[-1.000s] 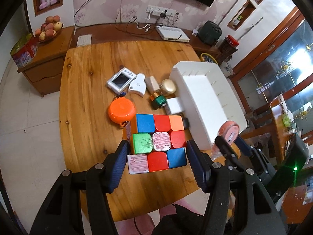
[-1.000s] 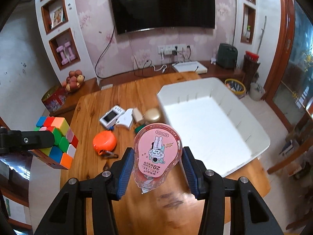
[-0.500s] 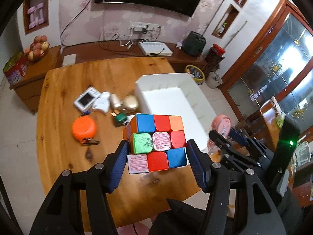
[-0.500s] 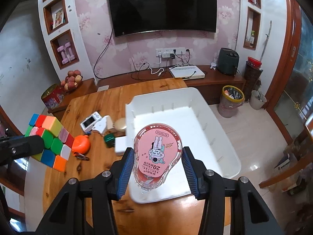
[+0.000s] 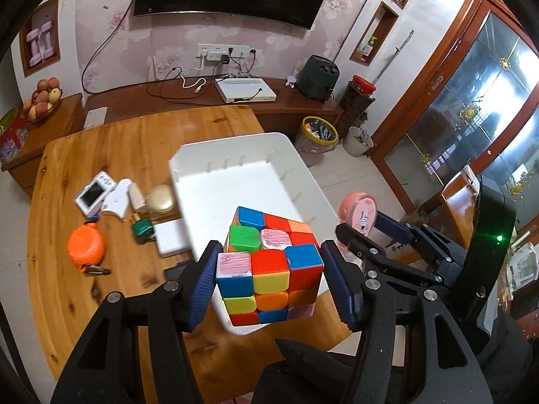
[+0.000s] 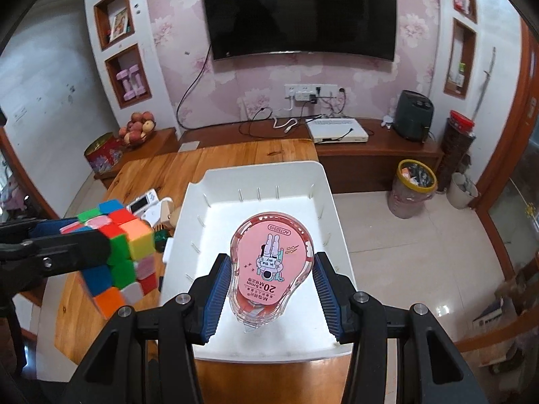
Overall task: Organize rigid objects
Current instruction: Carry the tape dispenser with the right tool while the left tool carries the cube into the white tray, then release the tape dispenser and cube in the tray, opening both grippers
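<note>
White bin point(image 6: 331, 202) at the table's point(image 5: 101, 141) right edge. Held above its near-left corner: puzzle cube point(image 5: 269, 266), clamped between left gripper point(image 5: 269, 284) fingers. Pinched over bin's interior: pink correction-tape dispenser point(image 6: 269, 269), in right gripper point(image 6: 271, 294).

left gripper point(image 5: 269, 281): black plastic frame with angular open-truss arms
right gripper point(image 6: 271, 298): same black frame, same build
jaws: ribbed blue pads on the inner faces
screws: round silver heads at the arm joints
marking: small green light on the right gripper's black upright housing, seen from the left wrist camera
</note>
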`<action>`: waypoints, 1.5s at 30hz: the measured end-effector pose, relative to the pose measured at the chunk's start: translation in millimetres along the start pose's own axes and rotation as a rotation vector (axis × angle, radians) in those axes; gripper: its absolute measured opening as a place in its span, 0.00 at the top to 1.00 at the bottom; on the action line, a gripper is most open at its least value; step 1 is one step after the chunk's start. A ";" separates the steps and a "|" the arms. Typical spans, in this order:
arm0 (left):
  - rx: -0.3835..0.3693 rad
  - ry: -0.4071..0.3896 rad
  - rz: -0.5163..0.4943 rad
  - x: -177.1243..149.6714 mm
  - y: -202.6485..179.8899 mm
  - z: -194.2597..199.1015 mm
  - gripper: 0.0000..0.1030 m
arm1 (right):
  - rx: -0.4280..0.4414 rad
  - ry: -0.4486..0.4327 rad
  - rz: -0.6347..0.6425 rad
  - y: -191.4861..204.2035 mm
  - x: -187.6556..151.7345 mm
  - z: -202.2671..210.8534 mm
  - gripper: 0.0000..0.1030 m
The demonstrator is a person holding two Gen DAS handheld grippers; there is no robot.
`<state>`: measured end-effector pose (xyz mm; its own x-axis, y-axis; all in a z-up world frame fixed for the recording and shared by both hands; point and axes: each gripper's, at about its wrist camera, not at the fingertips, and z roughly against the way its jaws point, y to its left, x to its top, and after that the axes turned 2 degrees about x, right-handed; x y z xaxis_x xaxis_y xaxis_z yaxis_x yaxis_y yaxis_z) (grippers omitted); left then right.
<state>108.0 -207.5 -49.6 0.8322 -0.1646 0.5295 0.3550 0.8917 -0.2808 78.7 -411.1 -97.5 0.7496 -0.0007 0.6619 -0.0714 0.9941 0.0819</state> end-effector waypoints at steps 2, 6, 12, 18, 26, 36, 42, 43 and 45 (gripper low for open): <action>-0.004 0.007 0.007 0.4 -8.9 -7.5 0.38 | 0.018 0.019 0.015 -5.6 0.2 -3.9 0.51; 0.014 0.040 0.023 -1.0 -22.0 -23.5 0.38 | 0.059 0.069 0.039 -13.7 -2.7 -14.9 0.51; 0.078 0.087 0.037 0.5 -27.3 -38.5 0.38 | 0.096 0.115 0.073 -16.9 -4.2 -24.6 0.51; 0.109 0.075 0.053 1.7 -30.9 -36.5 0.35 | 0.114 0.124 0.051 -25.0 -3.3 -28.1 0.49; 0.198 0.047 0.074 -1.0 -24.1 -27.9 0.23 | 0.120 0.126 -0.041 -43.3 -5.2 -31.8 0.31; 0.240 -0.017 0.115 -4.5 -13.6 -6.5 0.20 | 0.043 0.156 -0.087 -63.7 -8.4 -41.7 0.26; 0.265 -0.002 0.196 -12.6 7.8 -4.3 0.20 | 0.004 0.240 -0.162 -83.4 -12.0 -59.3 0.26; 0.270 -0.002 0.211 -13.6 11.3 -3.9 0.20 | 0.002 0.254 -0.170 -85.3 -14.0 -61.9 0.26; 0.278 -0.003 0.265 -16.6 24.1 -1.9 0.20 | -0.004 0.278 -0.182 -89.2 -17.6 -66.7 0.26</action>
<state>103.6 -184.1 -66.7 0.8782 0.0876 0.4702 -0.0015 0.9836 -0.1803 115.8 -492.5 -166.1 0.9009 -0.1494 0.4075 0.0825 0.9807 0.1773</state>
